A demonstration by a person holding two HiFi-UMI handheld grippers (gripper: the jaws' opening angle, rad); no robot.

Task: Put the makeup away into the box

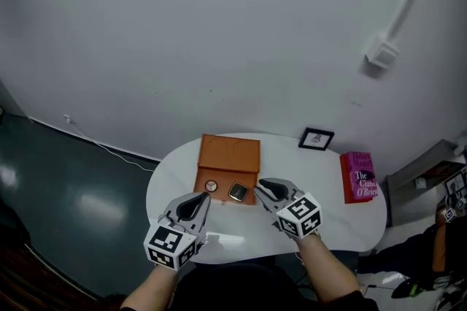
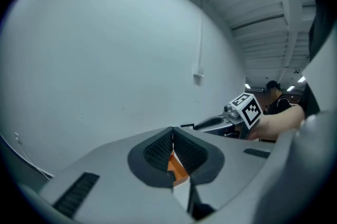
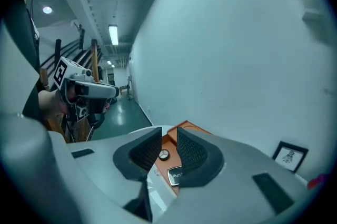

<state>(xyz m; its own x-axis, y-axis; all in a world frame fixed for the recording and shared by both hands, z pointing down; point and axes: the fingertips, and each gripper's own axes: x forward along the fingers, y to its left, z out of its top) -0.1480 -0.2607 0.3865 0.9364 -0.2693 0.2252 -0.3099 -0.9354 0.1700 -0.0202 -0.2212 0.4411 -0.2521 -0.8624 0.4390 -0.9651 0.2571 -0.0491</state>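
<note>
An orange box [image 1: 228, 154] lies open on the round white table [image 1: 336, 218], its lid folded back toward the wall. In its tray sit a round compact [image 1: 211, 186] and a square dark compact [image 1: 237, 191]. My left gripper [image 1: 198, 202] hovers just in front of the box, pads together and empty; orange box [image 2: 177, 165] shows under its tips. My right gripper [image 1: 267, 189] floats to the right of the tray with a narrow gap and nothing in it. Between its pads I see the round compact [image 3: 164, 154] and the square compact [image 3: 175, 174].
A red book [image 1: 359, 177] lies at the table's right side and a small framed picture [image 1: 316, 139] leans on the wall behind it. The white wall stands close behind the table. Dark floor lies to the left.
</note>
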